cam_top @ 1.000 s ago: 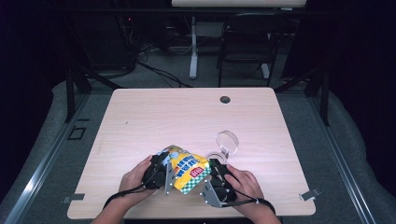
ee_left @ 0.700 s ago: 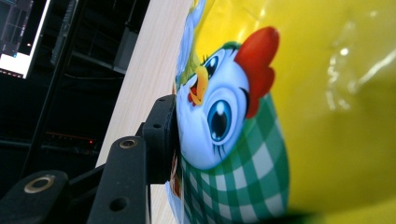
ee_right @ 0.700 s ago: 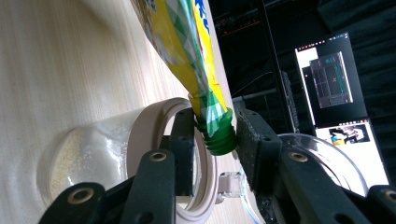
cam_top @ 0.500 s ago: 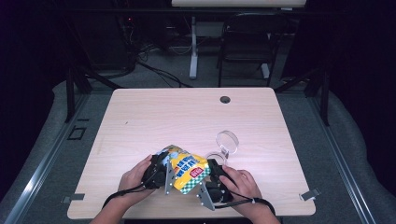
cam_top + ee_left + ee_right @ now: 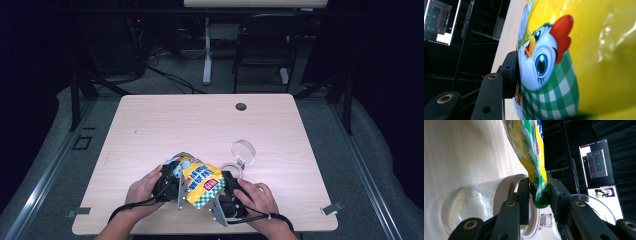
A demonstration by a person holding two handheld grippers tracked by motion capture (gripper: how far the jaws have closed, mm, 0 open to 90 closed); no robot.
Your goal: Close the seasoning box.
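Right at the near edge of the table (image 5: 150, 125), a person's two hands come in from below, each holding a gripper, and both tools meet on a yellow snack bag (image 5: 200, 182) with a green checked band and a cartoon chicken printed on it. That bag sits near the front edge, slightly left of centre, propped up between the two tools rather than lying flat.

On the left, the left gripper (image 5: 172, 182) is pressed against the bag's left end. In the left gripper view one black jaw lies flat against the chicken print (image 5: 541, 62); the other jaw is hidden behind the foil, so it looks clamped on the bag, though I cannot see both sides.

On the right, the right gripper (image 5: 537, 192) has its jaws closed together on the bag's crimped green edge, the foil pinched tight between the two pads (image 5: 524, 192).

Just beyond the right hand (image 5: 257, 195), a clear plastic jar (image 5: 232, 170) lies on the wood, its round hinged lid (image 5: 243, 151) open and standing beside it. In the right gripper view the jar's white rim sits directly behind the jaws.

Farther off, a small dark grommet (image 5: 241, 106) marks the table's far edge, right of centre. Beyond the table, a chair (image 5: 265, 50) stands in the dark.
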